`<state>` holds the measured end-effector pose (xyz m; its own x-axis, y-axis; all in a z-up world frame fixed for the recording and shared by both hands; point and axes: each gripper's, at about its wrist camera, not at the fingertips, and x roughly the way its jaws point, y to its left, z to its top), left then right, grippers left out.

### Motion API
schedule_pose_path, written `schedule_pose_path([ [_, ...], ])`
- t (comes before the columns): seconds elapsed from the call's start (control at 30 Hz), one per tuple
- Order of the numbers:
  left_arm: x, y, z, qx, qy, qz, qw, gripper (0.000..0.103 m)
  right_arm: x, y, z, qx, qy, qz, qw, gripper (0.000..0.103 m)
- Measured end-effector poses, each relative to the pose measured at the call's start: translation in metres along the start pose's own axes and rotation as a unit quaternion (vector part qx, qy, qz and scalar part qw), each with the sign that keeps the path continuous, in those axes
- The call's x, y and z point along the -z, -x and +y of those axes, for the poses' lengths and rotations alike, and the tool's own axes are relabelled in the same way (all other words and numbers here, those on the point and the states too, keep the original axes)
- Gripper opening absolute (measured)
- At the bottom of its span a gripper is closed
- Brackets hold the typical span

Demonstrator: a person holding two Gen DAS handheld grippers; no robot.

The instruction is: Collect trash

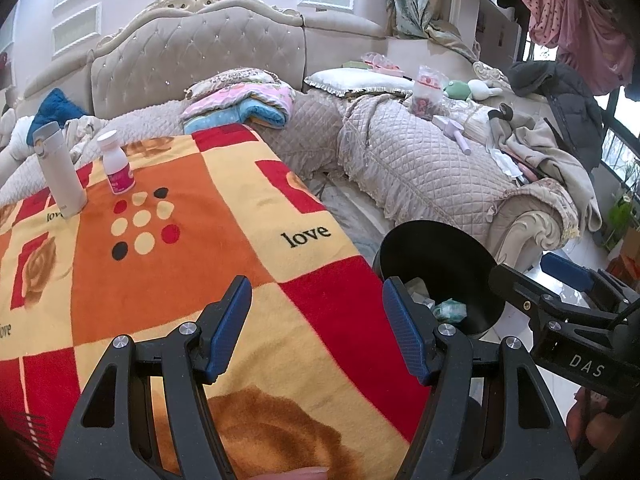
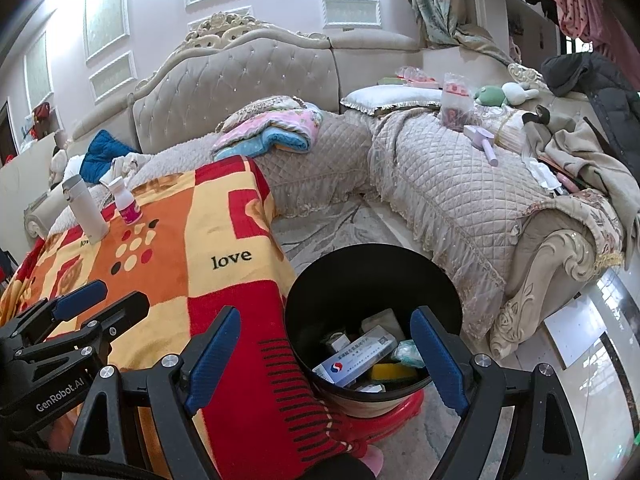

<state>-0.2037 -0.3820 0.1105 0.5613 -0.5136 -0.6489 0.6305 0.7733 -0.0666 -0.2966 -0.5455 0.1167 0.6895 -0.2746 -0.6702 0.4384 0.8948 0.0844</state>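
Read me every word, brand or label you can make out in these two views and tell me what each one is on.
"love": printed on the blanket, and repeated by the white flask.
"DAS": on the body of the right tool, seen from the left wrist.
"GenRobot.AI": on the body of the left tool, seen from the right wrist.
Medicine box in the black bin: print too small to read.
Pink-labelled bottle: label too blurred to read.

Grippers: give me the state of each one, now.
Left gripper: open, holding nothing, above the blanket.
Right gripper: open, holding nothing, over the black bin.
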Motion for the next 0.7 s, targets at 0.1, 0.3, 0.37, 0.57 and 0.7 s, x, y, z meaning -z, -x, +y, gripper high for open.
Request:
schedule_pose_path([
  [0.1, 0.0038, 0.0004, -0.0041, -0.001, 0.0, 0.002, 1.0, 0.067, -0.0003, -0.0012, -0.0002, 0.0, 0.0, 0.002, 1.0, 0.085],
  [0.3, 0.004, -0.0005, -0.0048, -0.001, 0.002, 0.003, 1.0, 0.067, 0.0003, -0.0033, -0.0009, 0.0, -0.001, 0.005, 1.0, 0.085],
  [0.37, 0.0047, -0.0003, -0.0056, 0.0, 0.003, 0.004, 1.0, 0.067, 0.0011, -0.0041, -0.0011, 0.0, -0.001, 0.007, 1.0, 0.085],
  [0.57, 0.0056, -0.005, -0.0081, 0.001, 0.006, 0.01, 0.9999, 0.067, -0.0002, -0.0062, -0.0022, 0.001, -0.002, 0.011, 1.0, 0.085],
  [0.7, 0.006, -0.0077, -0.0095, 0.002, 0.007, 0.014, 0.9999, 0.067, -0.0001, -0.0081, -0.003, 0.003, -0.003, 0.013, 1.0, 0.085],
])
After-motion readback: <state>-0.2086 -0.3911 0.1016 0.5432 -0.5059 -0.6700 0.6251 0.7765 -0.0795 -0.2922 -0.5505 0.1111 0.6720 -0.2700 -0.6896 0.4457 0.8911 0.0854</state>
